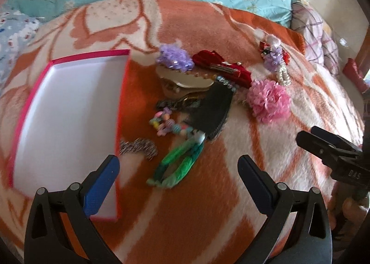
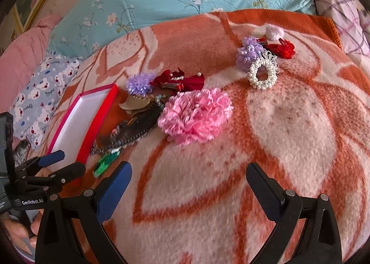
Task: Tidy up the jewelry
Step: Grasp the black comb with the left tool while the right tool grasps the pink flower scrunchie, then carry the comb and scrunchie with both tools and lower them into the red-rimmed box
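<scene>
Left wrist view: hair accessories are lying in a heap on the orange-and-white blanket (image 1: 208,206), just right of the pink-rimmed box (image 1: 69,111); green scrunchie (image 1: 180,162) nearest, pink ruffle flower (image 1: 269,101) at the right, red bow clip (image 1: 222,67) farther back. Left gripper (image 1: 178,171) is hovering with jaws spread wide, holding nothing. Right wrist view: pearl bracelet (image 2: 262,75) is sitting far right; right gripper (image 2: 188,178) is likewise gaping empty.

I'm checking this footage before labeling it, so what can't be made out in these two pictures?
- Left wrist view: the dark flat piece covers part of the beaded bracelet.
- Right wrist view: the pink flower hides things behind it.
- Right wrist view: the box near end sits behind the left claw.
</scene>
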`<state>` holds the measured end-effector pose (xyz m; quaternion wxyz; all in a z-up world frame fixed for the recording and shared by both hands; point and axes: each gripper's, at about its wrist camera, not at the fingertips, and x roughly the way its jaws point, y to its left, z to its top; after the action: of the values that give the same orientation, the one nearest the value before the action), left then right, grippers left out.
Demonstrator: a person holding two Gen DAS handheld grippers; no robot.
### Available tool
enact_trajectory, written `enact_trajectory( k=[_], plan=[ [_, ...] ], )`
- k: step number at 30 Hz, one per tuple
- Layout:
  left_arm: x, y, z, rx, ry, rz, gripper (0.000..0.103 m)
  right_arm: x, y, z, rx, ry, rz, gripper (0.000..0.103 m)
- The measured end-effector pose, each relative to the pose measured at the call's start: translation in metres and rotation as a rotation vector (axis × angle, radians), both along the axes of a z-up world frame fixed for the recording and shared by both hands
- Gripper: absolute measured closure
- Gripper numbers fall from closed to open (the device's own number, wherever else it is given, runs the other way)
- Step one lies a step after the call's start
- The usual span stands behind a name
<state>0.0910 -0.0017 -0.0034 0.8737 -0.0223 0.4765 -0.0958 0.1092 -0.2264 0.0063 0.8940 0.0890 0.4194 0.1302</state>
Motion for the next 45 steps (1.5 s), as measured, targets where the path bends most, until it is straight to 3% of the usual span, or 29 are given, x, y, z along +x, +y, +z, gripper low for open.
enact_trajectory(
  k=[11,13,15,16,18,21,22,24,28,45],
  plan=[
    [0.061,-0.018,-0.026,-0.117,0.113,-0.084,0.000,0.062,-0.006,-0.014,0.049,0.081,-0.037,0.005],
    [0.065,-0.020,-0.029,-0.137,0.122,-0.089,0.004,0.070,-0.006,-0.022,0.061,0.110,-0.038,0.010],
    [0.067,-0.022,-0.029,-0.151,0.128,-0.099,0.027,0.074,-0.005,-0.028,0.062,0.126,-0.038,0.032],
    [0.068,-0.023,-0.029,-0.158,0.131,-0.106,0.034,0.075,-0.006,-0.029,0.066,0.130,-0.040,0.038],
    [0.068,-0.022,-0.029,-0.172,0.135,-0.112,0.065,0.074,-0.008,-0.029,0.088,0.130,-0.035,0.063],
    [0.067,-0.019,-0.026,-0.206,0.123,-0.113,0.085,0.072,-0.010,-0.026,0.098,0.128,-0.033,0.085],
    [0.066,-0.018,-0.025,-0.212,0.117,-0.114,0.087,0.072,-0.010,-0.025,0.101,0.126,-0.032,0.087],
    [0.062,-0.017,-0.018,-0.230,0.100,-0.127,0.096,0.069,-0.010,-0.022,0.112,0.121,-0.029,0.089],
    [0.054,-0.020,-0.006,-0.227,0.064,-0.146,0.102,0.059,-0.008,-0.013,0.115,0.094,-0.018,0.090],
    [0.007,0.028,0.029,-0.208,-0.028,-0.080,0.103,0.032,0.017,0.021,0.123,0.033,0.036,0.091]
  ],
)
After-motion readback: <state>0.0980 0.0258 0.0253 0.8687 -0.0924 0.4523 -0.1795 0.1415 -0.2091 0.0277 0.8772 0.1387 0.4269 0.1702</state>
